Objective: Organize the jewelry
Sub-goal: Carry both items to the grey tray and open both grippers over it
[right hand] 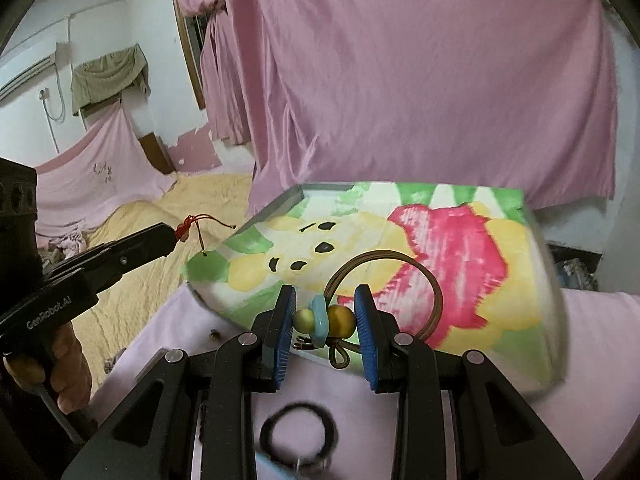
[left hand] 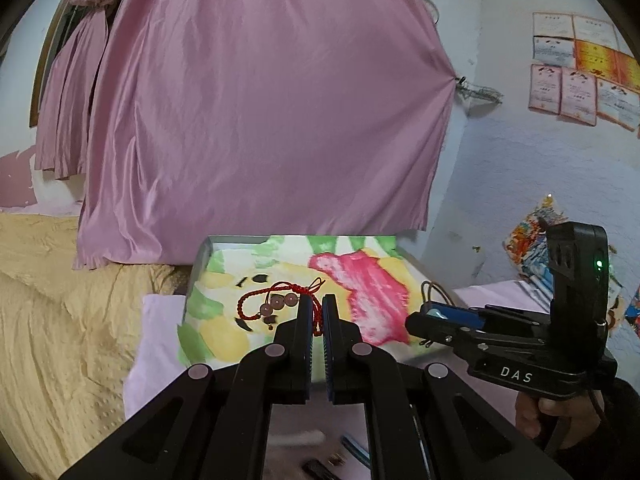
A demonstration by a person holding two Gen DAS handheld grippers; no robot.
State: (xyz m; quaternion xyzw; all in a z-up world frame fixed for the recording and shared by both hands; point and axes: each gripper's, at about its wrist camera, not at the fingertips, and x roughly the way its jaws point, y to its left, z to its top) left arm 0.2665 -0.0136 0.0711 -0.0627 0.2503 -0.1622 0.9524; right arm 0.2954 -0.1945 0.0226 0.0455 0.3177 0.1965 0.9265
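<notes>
Jewelry here is getting sorted onto a big tray (right hand: 536,240) lined with a bright cartoon towel (right hand: 440,240), which makes sense to me: the soft cloth would keep beads from rolling or scratching. It sits on a bench covered with a pale pink sheet (right hand: 600,320), with a yellow bedspread (left hand: 60,300) off to one side and a huge pink curtain (left hand: 260,100) behind.

Going down in size: the right tool (right hand: 325,318) is pinching a brown cord bracelet (right hand: 434,284) by its beads, yellow, turquoise and amber, squeezed in a row between the blue pads (right hand: 366,320). Grabbing the beads rather than the thin cord looks like the smarter hold, since the loop just hangs out toward the tray without slipping.

Left tool (left hand: 316,312) has its jaws pressed together on the knotted end of a red string bracelet (left hand: 256,300), so the loop with its pink beads dangles over the towel. In the right wrist view only the red knot and tails poke out past its tip.

Both pieces look lifted, not yet laid down. A dark hair tie (right hand: 298,430) lies on the pink sheet near the tray, blurry.
</notes>
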